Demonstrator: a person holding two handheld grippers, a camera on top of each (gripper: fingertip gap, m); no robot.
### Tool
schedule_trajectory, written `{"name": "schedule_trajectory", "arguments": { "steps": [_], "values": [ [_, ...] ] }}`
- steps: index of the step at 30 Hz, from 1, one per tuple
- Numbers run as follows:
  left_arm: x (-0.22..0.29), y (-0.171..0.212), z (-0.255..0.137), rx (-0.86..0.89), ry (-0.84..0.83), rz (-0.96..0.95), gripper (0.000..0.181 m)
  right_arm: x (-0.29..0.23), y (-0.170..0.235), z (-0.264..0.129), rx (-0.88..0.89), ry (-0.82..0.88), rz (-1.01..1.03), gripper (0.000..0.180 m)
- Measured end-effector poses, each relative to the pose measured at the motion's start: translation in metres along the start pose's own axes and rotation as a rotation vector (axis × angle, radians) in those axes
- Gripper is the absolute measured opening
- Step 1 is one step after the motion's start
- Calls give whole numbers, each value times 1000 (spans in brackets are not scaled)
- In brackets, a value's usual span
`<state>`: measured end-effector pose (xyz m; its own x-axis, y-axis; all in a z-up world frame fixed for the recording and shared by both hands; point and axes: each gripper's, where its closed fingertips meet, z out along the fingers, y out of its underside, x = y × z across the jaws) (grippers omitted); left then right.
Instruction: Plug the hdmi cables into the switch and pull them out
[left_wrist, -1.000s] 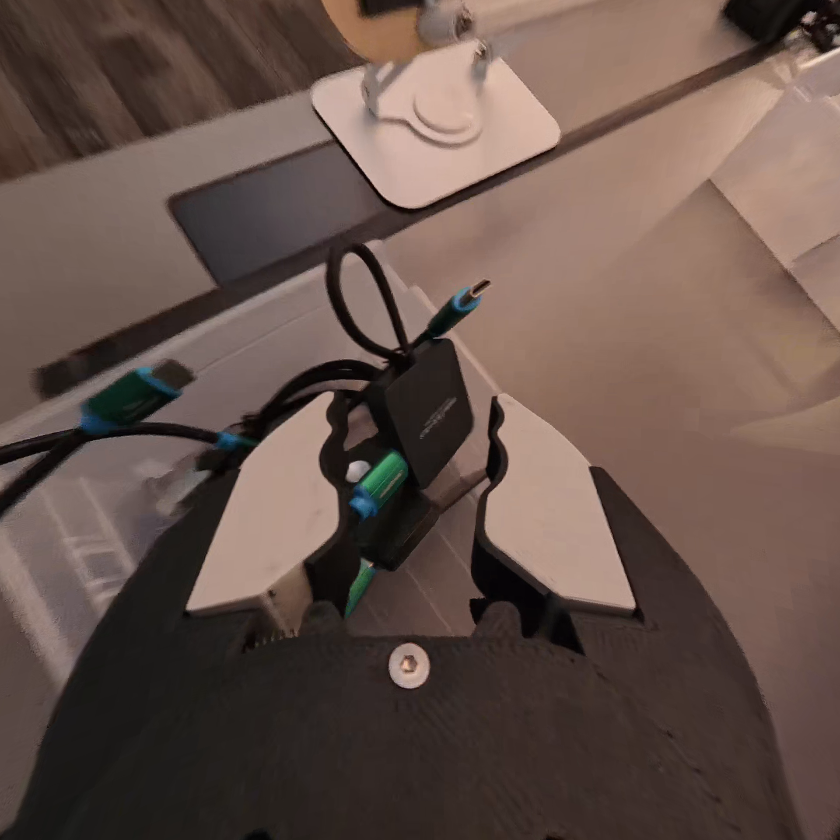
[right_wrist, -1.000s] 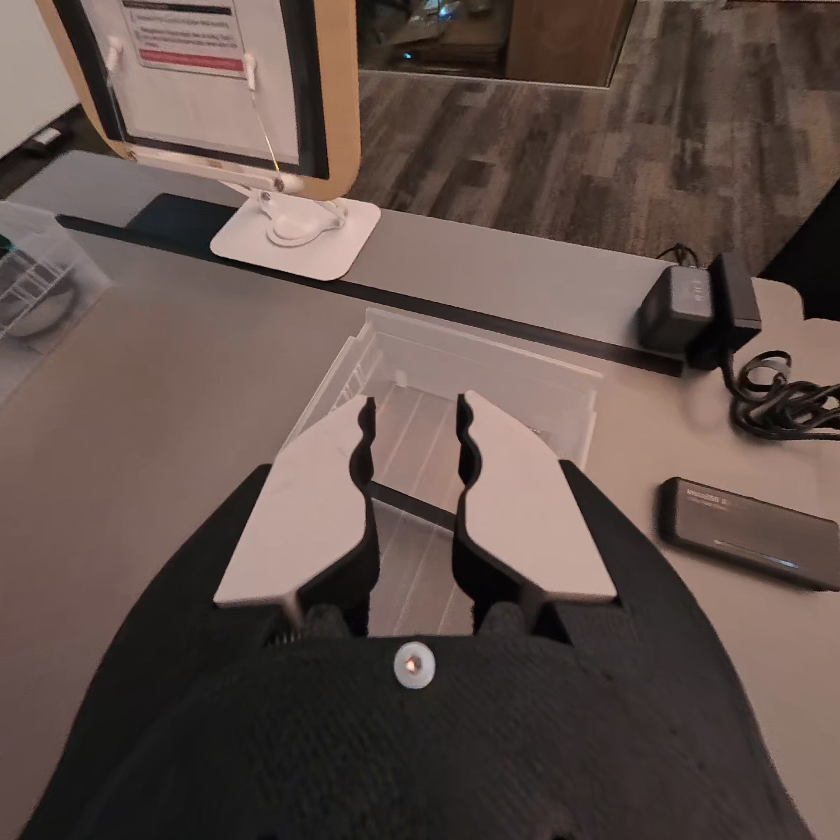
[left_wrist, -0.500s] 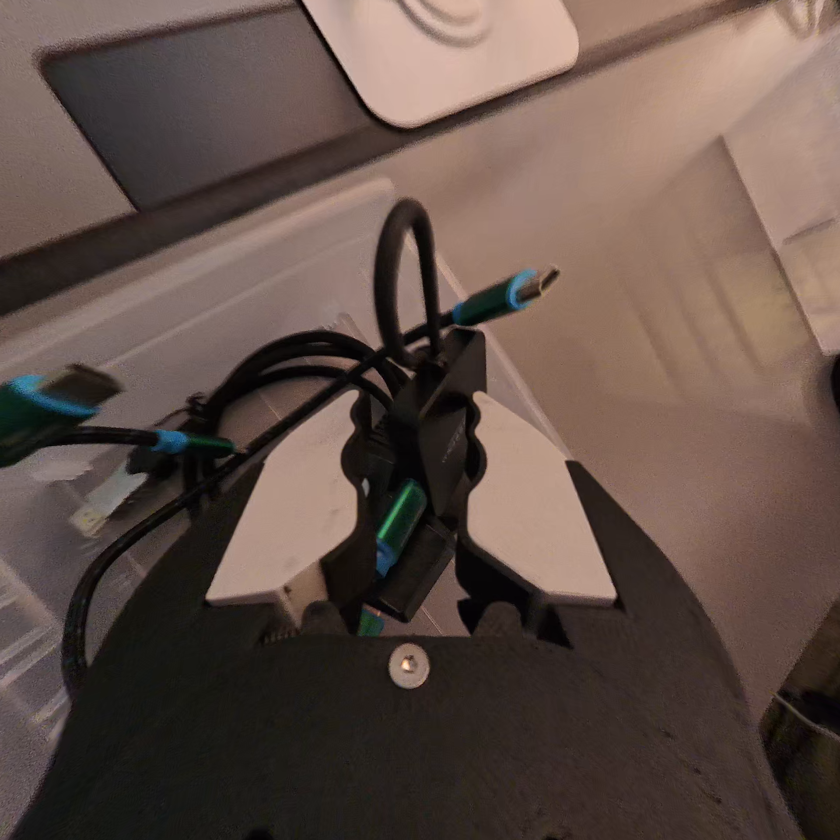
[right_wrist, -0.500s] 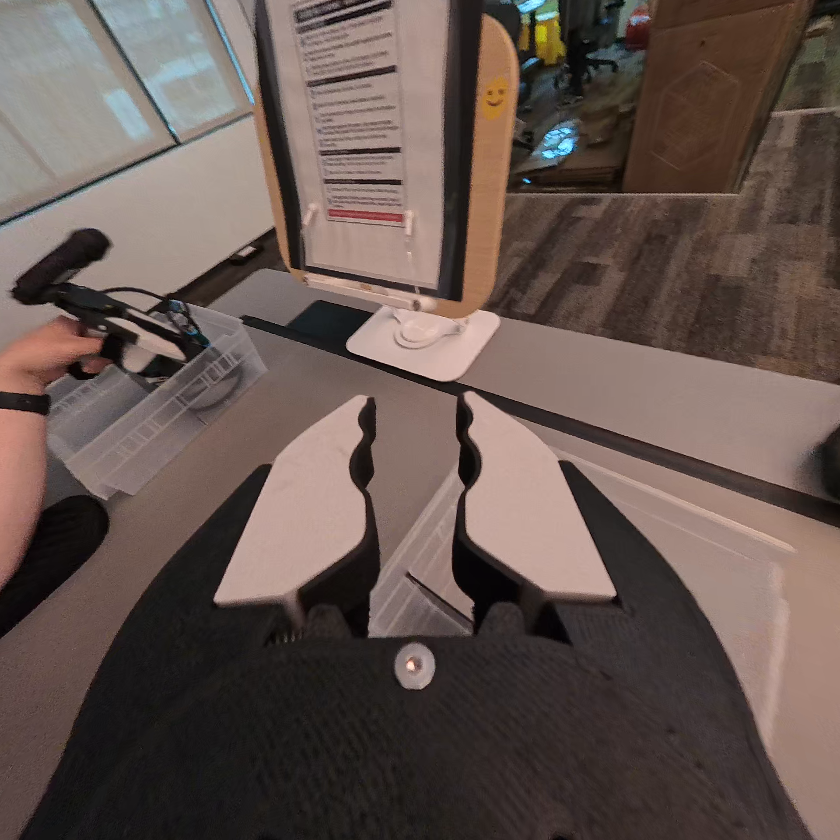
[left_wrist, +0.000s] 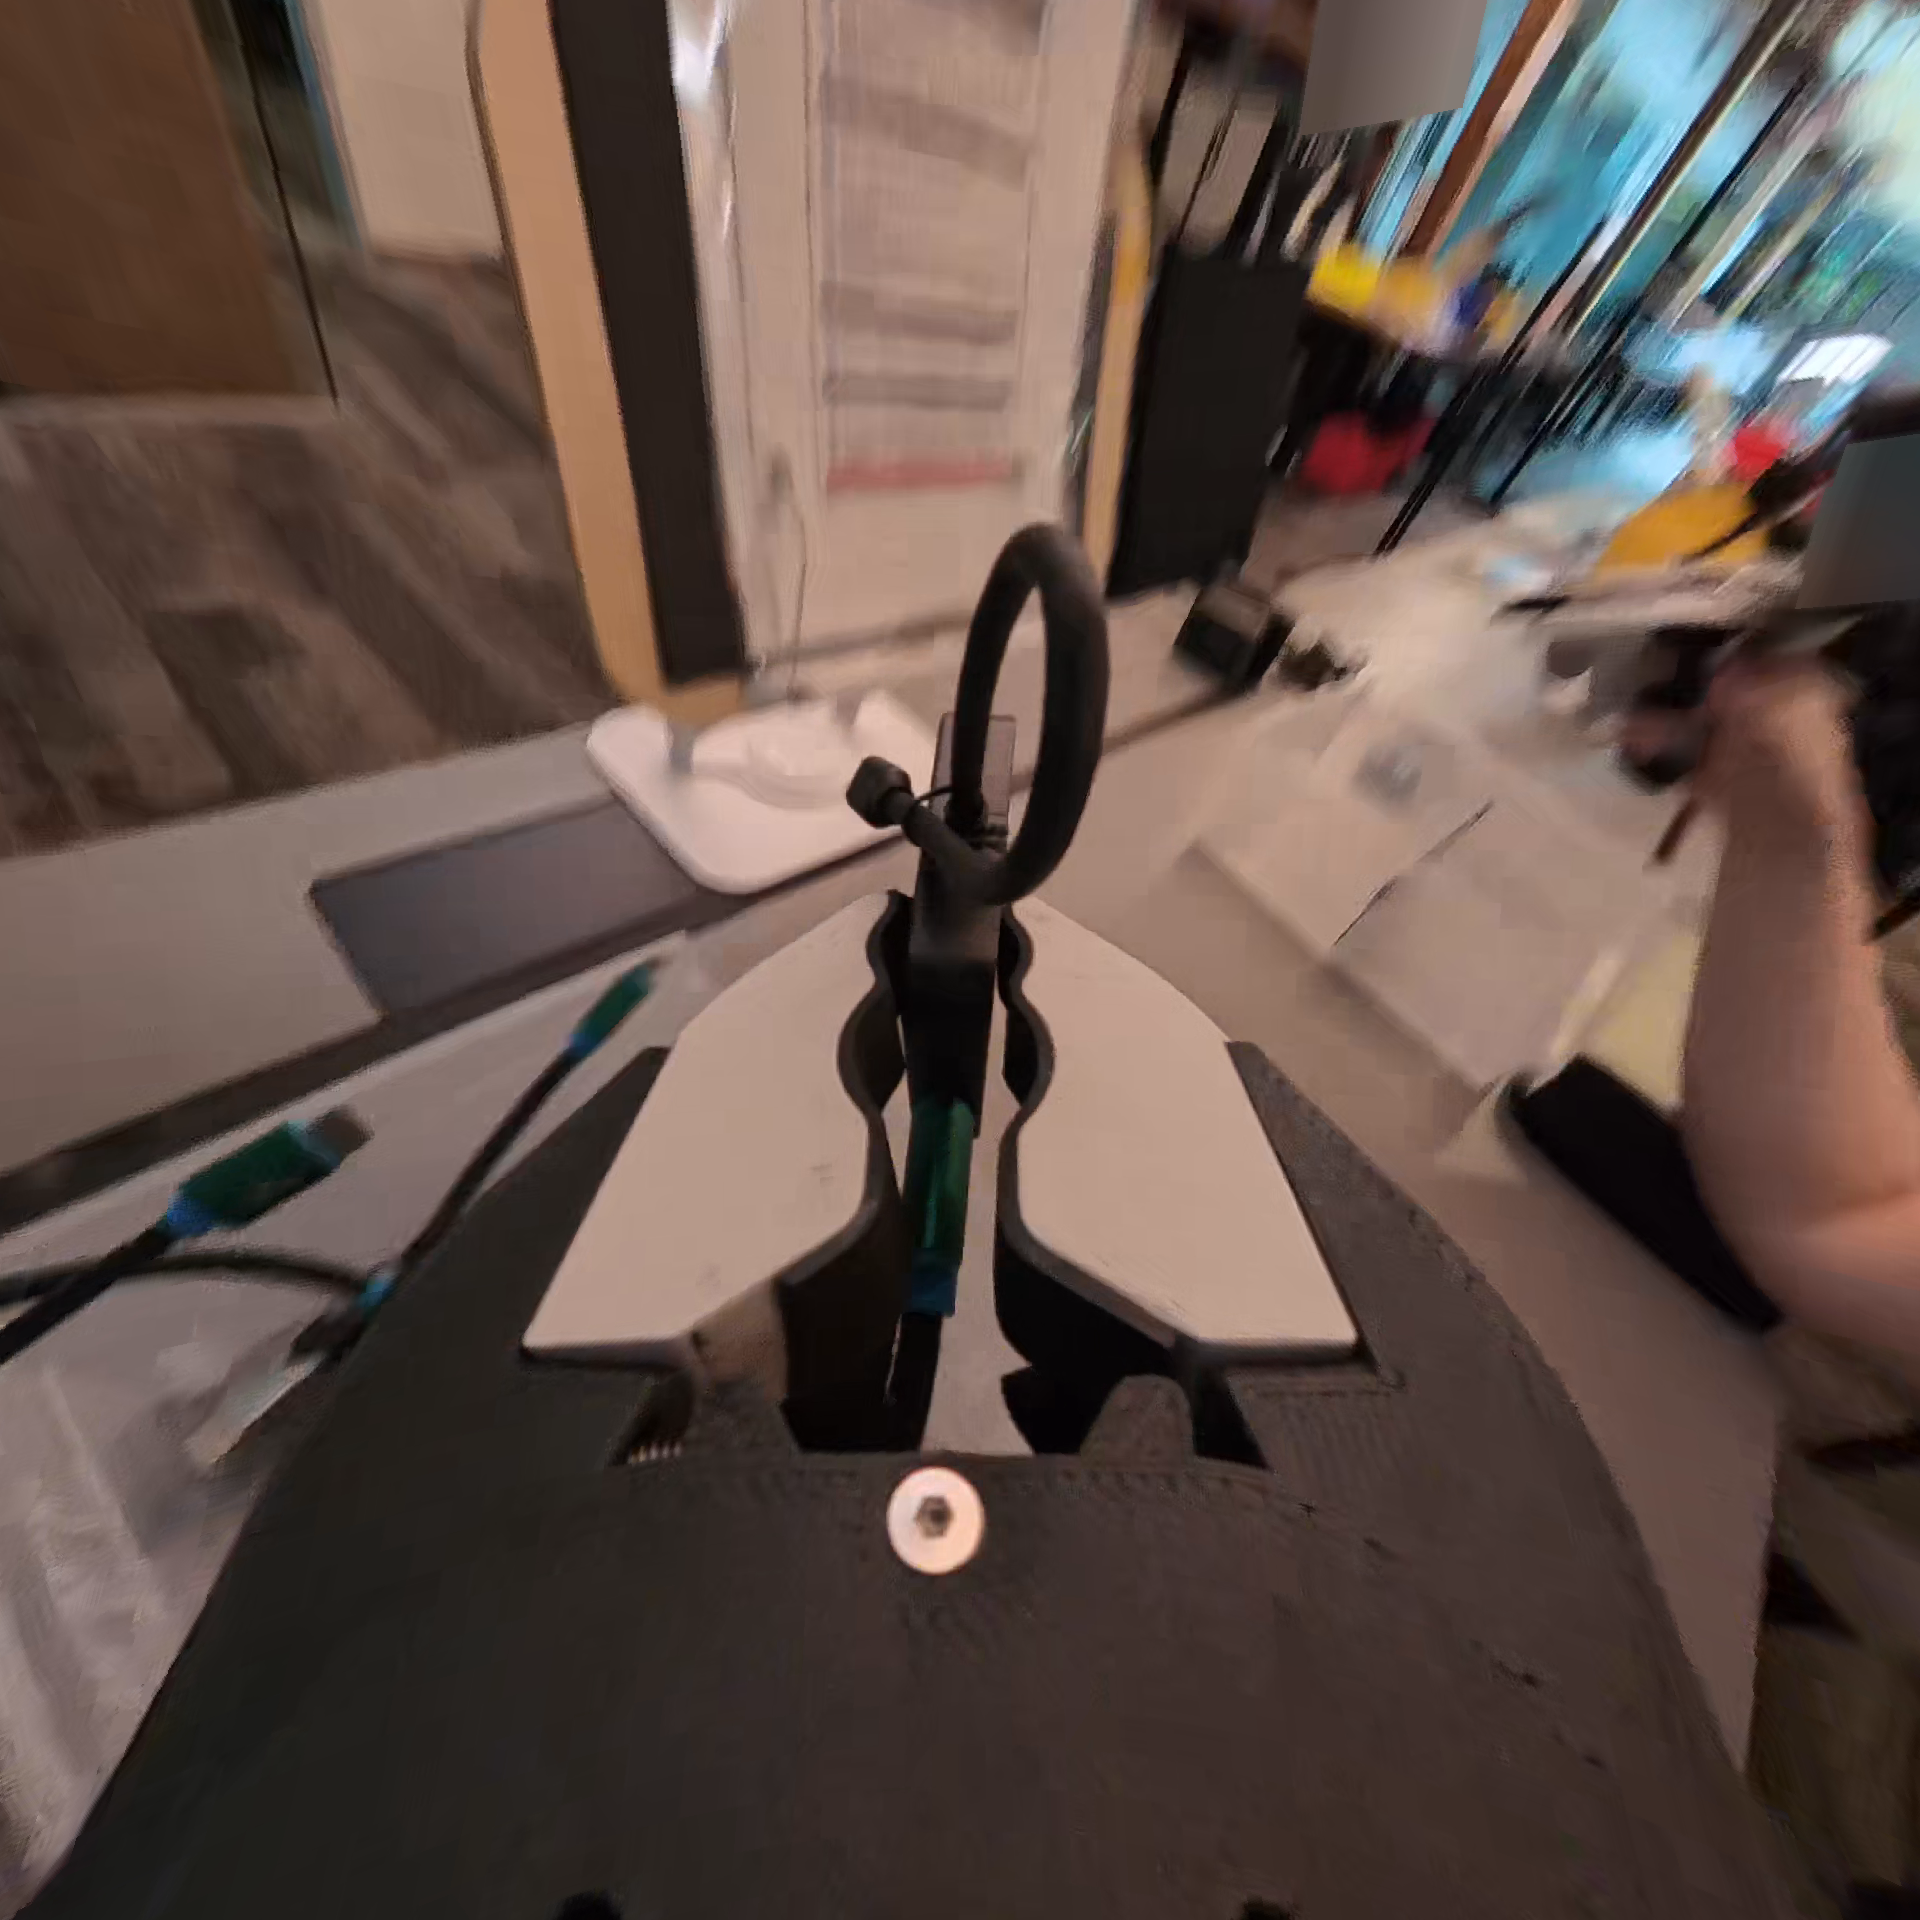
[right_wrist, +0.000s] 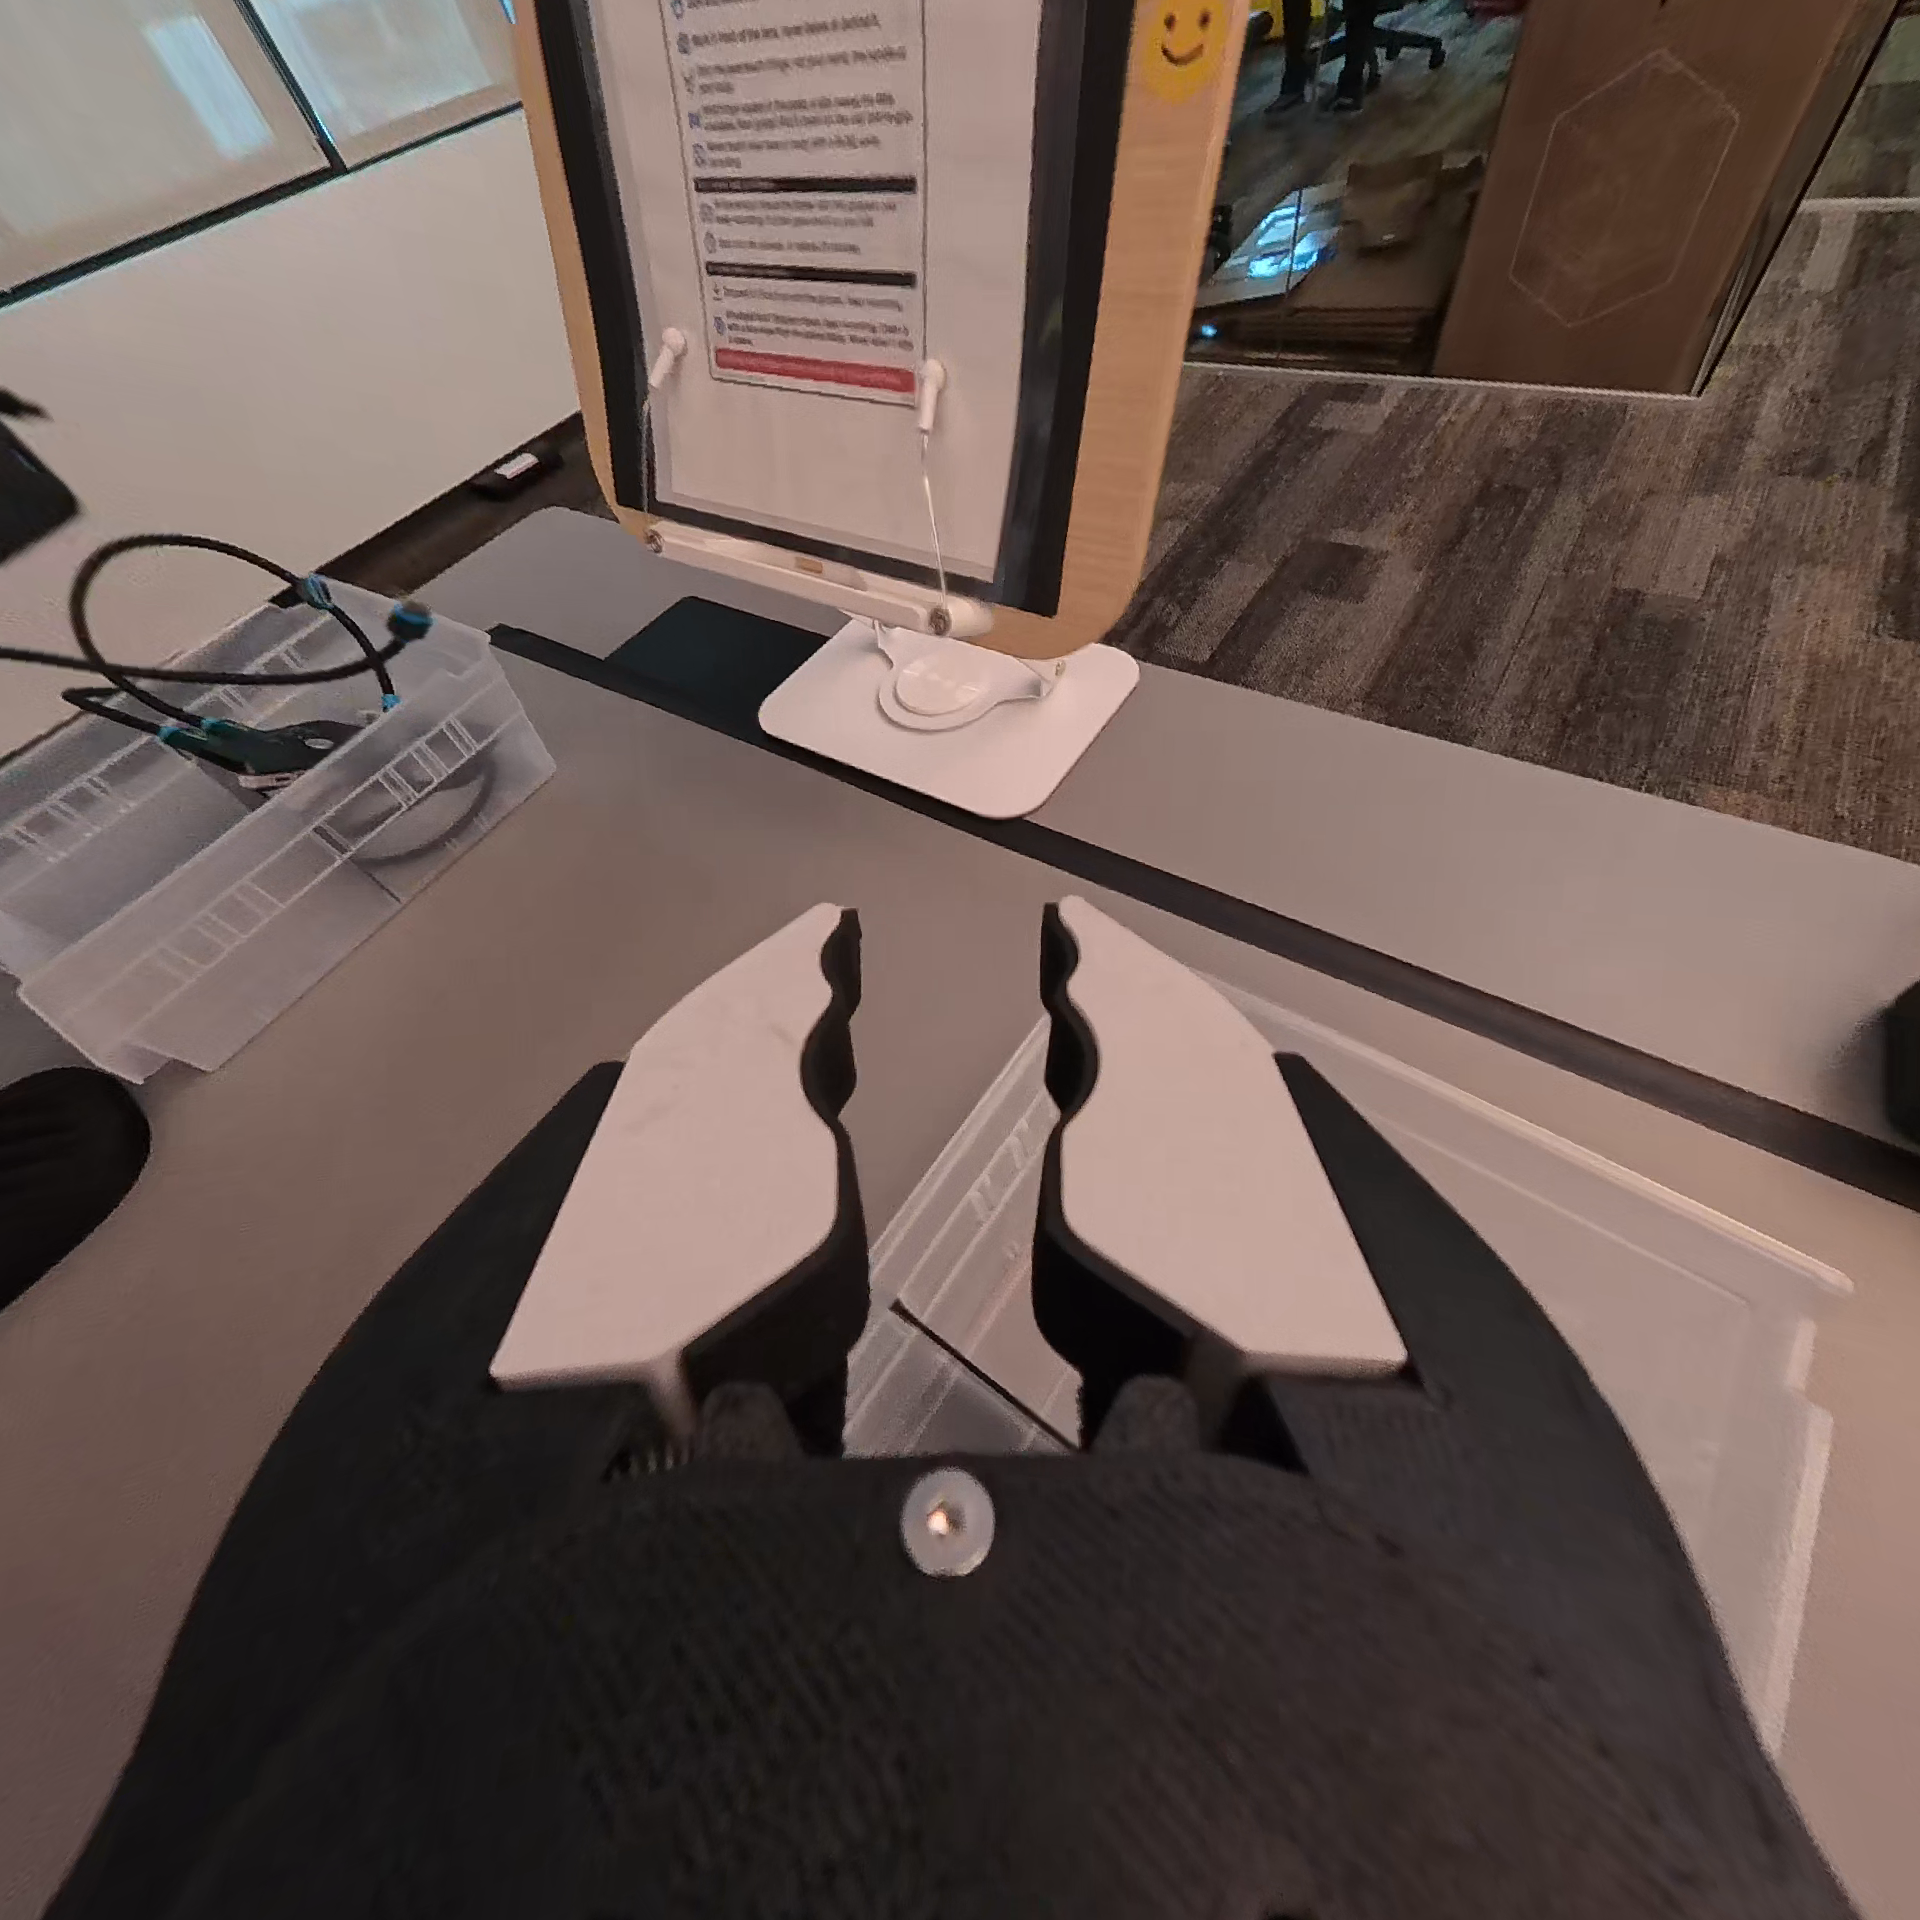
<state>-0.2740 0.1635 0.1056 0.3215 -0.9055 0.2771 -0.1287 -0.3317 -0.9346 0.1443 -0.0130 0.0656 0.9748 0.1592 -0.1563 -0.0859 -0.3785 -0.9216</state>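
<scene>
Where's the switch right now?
In the left wrist view the switch is clamped edge-on between the left gripper fingers, held above the table, its looped black cable sticking up past the fingertips.

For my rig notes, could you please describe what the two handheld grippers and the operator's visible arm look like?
Both the left gripper and right gripper have black, ridged printed bodies, a silver screw at centre, and pale grey fingers with wavy black inner edges. The arm is bare, no sleeve showing.
</scene>
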Motion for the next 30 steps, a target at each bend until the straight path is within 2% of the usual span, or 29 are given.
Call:
{"name": "schedule_trajectory", "arguments": {
  "steps": [3, 6, 9, 14, 17, 20, 23, 27, 28, 29, 30],
  "values": [
    [57, -38, -14, 207, 192, -29, 14, -23, -16, 2, 66, -22, -46, 33],
    [112, -57, -23, 299, 289, 42, 14, -86, -34, 7, 157, -200, -137, 34],
    [167, -70, -36, 410, 330, 199, 14, -161, -39, 11, 221, -421, -234, 38],
    [250, -67, -51, 503, 562, 257, 14, -239, -22, 20, 221, -568, -422, 39],
    [261, -62, -31, 506, 558, 226, 14, -277, -20, 6, 286, -686, -470, 42],
    [262, -54, -2, 471, 590, 130, 14, -302, -30, -15, 430, -788, -398, 44],
    [258, -41, 29, 413, 608, 49, 15, -297, -44, -19, 547, -776, -262, 44],
    [259, -22, 62, 341, 611, 3, 15, -285, -44, -6, 506, -813, -101, 49],
    [263, -17, 68, 320, 632, -3, 15, -281, -44, -2, 497, -829, -55, 46],
    [266, -14, 72, 312, 645, -10, 15, -279, -43, -1, 487, -868, -12, 35],
    [266, -12, 77, 311, 639, -15, 15, -283, -41, -7, 480, -972, 16, 15]
  ]
}}
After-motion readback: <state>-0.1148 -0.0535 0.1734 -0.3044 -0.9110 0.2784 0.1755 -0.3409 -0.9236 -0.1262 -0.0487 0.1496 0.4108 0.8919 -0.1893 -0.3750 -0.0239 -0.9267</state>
